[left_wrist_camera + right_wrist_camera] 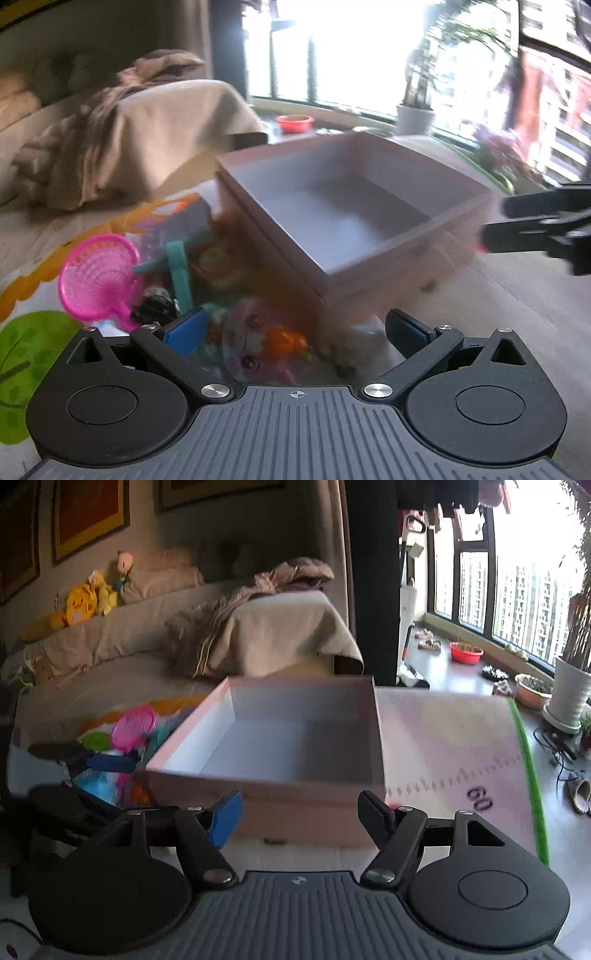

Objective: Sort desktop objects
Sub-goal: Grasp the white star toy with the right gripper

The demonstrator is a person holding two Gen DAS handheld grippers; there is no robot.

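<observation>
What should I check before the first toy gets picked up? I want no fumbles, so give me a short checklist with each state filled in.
1. Box empty and open-topped: ok.
2. Toy pile in view beside the box: ok.
3. Left gripper jaws apart, nothing between them: ok.
4. Right gripper jaws apart, nothing held: ok.
5. Single toy chosen and lined up in the left jaws: not ok, picture blurred.
6. Pink net scoop free of neighbours: cannot tell.

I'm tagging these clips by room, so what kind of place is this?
Most likely a home living room: a covered sofa with stuffed toys, potted plants by a big window, and an open box beside children's toys.
</observation>
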